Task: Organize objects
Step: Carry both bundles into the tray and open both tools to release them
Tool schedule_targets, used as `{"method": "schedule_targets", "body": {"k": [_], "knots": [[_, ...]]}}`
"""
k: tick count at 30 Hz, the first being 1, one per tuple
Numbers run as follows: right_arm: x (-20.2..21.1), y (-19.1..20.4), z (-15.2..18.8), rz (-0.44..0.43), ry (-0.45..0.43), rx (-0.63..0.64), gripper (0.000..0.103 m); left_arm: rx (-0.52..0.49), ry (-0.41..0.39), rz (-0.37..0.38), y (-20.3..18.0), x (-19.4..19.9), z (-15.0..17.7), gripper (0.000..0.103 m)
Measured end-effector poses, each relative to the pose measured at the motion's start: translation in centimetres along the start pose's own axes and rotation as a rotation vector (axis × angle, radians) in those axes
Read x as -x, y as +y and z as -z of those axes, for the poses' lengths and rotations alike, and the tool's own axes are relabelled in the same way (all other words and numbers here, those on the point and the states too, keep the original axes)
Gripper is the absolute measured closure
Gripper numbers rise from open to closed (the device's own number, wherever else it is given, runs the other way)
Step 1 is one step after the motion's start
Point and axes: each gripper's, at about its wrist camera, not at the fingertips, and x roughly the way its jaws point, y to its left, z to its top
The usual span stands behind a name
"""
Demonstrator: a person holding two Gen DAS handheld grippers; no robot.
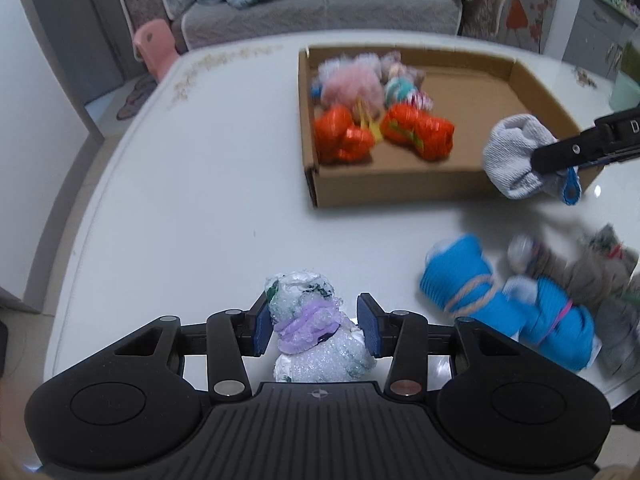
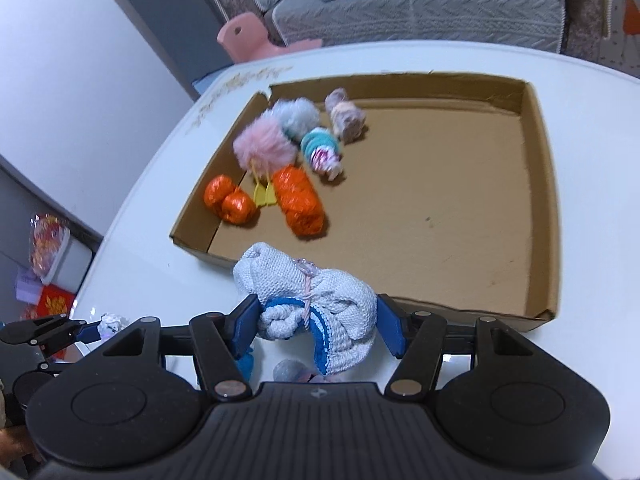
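Note:
My left gripper point(image 1: 315, 328) is shut on a white bubble-wrap bundle point(image 1: 304, 292) tied with a purple band, held just above the white table point(image 1: 192, 168). To the right, my right gripper point(image 2: 318, 330) is shut on a white knitted sock roll point(image 2: 288, 276) with a blue stripe, at the near wall of the cardboard tray point(image 2: 552, 200). In the left wrist view the right gripper point(image 1: 554, 174) carries that sock roll point(image 1: 512, 152) by the tray's point(image 1: 400, 190) front right corner. Orange bundles point(image 1: 420, 132), a pink fluffy ball point(image 2: 264, 148) and several small rolls lie in the tray's left part.
Blue rolled socks point(image 1: 460, 280) and grey ones point(image 1: 600, 272) lie on the table right of my left gripper. A grey sofa point(image 1: 320, 4) and a pink child's chair point(image 1: 154, 44) stand beyond the table's far edge. A green cup point(image 1: 624, 92) sits far right.

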Motion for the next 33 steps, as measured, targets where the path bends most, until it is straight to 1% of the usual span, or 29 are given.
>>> {"method": "schedule_targets", "body": {"k": [5,9,14,19,21,23,25,27,30,33], "knots": [[2.3,-0.9,-1.0,-0.007,-0.072,-0.030,0.045,0.000,-0.075,0.059,-1.0,1.6,-2.2,0.053],[3.9,-1.9,-2.0,-0.001,-0.138,-0.044,0.045,-0.026,-0.121,0.101,-2.3,2.5,-4.8,0.053],[4.5,-3.4,-3.3,0.028,-0.192,-0.054,0.045,-0.068,-0.144,0.147,-4.5,1.4,-8.9,0.053],[4.8,-5.2,-5.3,0.050,-0.253,-0.060,0.045,-0.162,-0.181,0.185,-7.7,-0.5,-14.0,0.053],[4.8,-5.9,-6.0,0.059,-0.262,-0.067,0.045,-0.202,-0.189,0.197,-9.0,-1.5,-15.9,0.053],[4.7,-6.4,-6.3,0.055,-0.264,-0.056,0.045,-0.247,-0.182,0.227,-10.1,-2.6,-17.5,0.053],[4.6,-6.8,-6.8,0.049,-0.265,-0.020,0.045,-0.305,-0.187,0.231,-11.0,-3.6,-18.7,0.053],[4.1,-7.2,-7.6,0.047,-0.258,0.021,0.045,-0.353,-0.185,0.255,-11.7,-4.9,-19.8,0.053],[2.9,-7.7,-8.7,0.057,-0.243,0.065,0.045,-0.393,-0.166,0.271,-12.3,-7.3,-20.9,0.053],[1.6,-8.1,-9.7,0.065,-0.222,0.071,0.045,-0.442,-0.151,0.270,-13.0,-9.5,-21.5,0.053]]}}
